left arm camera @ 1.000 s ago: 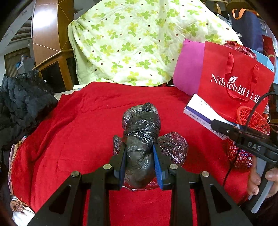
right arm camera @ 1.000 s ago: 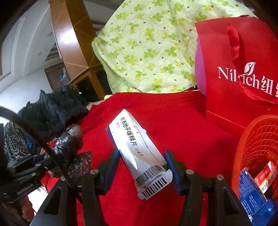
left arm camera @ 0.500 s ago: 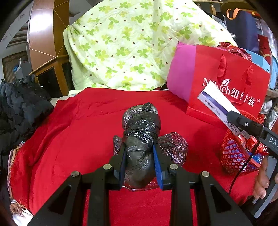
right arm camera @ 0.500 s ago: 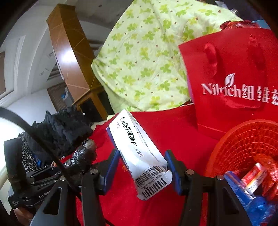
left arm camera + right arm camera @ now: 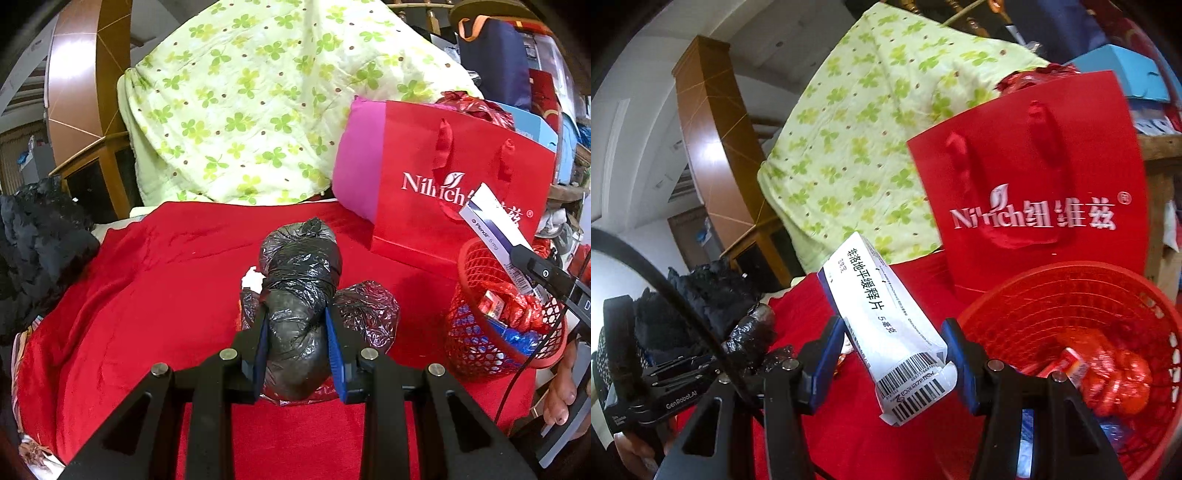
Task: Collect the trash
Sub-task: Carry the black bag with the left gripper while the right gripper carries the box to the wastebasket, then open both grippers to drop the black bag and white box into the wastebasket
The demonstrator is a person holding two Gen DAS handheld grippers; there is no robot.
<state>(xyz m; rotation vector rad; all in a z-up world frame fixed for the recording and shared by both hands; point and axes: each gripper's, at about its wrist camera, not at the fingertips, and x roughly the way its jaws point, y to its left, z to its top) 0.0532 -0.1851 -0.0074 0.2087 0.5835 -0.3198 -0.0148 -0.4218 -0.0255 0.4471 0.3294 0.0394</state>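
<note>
At far left, on the red blanket (image 5: 155,295), I note a dark jacket (image 5: 40,236), idle and well apart from the work. Moving right, my left gripper (image 5: 297,347) has its jaws nearly closed, clamped on a black bag (image 5: 299,291) knotted into a bundle. Its long axis runs away from me along the fingers, and a second crinkled bag lobe lies just beside the right finger. The bundle appears lifted just off the blanket, though I cannot confirm the clearance.

Further right, my right gripper (image 5: 892,358) has its jaws part open, pressing both sides of a white pill box (image 5: 886,325). The box's long axis tilts up and away to the left, barcode end nearest me. The red basket (image 5: 1082,280), already holding wrappers, lies just right of and below that box, in front of the red gift bag (image 5: 1034,166).

Judgement: the right hand is the nearer to the basket. The coming move turns on carrying the box rightward over the rim before release. The left bundle must cross further.
</note>
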